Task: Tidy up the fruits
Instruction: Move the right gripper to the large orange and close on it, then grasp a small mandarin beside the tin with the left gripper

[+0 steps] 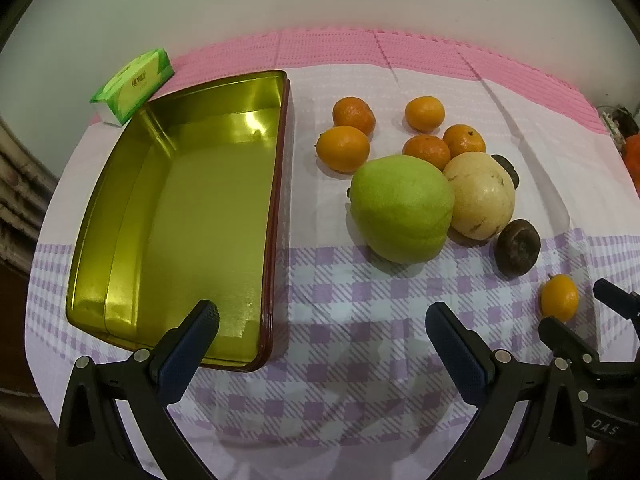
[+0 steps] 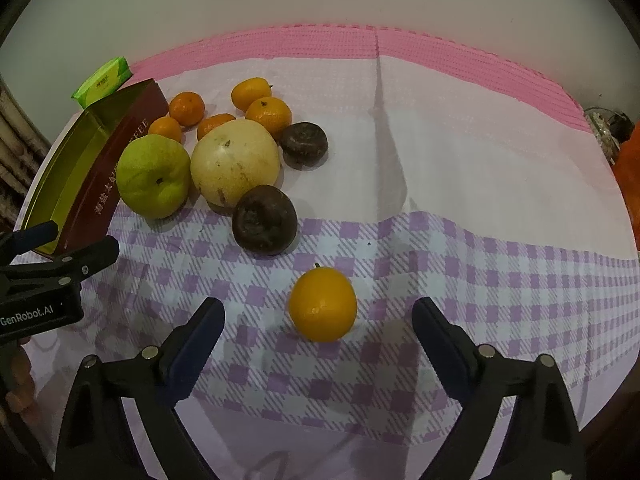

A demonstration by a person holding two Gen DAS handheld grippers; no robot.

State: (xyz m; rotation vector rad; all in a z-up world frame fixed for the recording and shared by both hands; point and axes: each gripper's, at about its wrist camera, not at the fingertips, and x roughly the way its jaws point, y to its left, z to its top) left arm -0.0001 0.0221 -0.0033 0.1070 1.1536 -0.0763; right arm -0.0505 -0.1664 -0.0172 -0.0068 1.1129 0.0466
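An empty gold-lined tin box (image 1: 132,216) with dark red sides lies at the left; it also shows in the right wrist view (image 2: 60,184). Right of it lie a green pear (image 1: 400,210), a pale yellow pear (image 1: 480,196), two dark brown fruits (image 2: 264,222) (image 2: 304,142) and several small oranges (image 1: 344,148). One orange (image 2: 323,305) lies apart, just ahead of and between the fingers of my right gripper (image 2: 318,318), which is open and empty. My left gripper (image 1: 322,322) is open and empty, by the box's near right corner.
A green tissue pack (image 1: 132,84) lies behind the box. The fruits rest on a white and purple checked cloth (image 2: 480,272) over a pink mat (image 1: 420,50). A white wall stands behind. An orange object (image 2: 630,176) sits at the far right edge.
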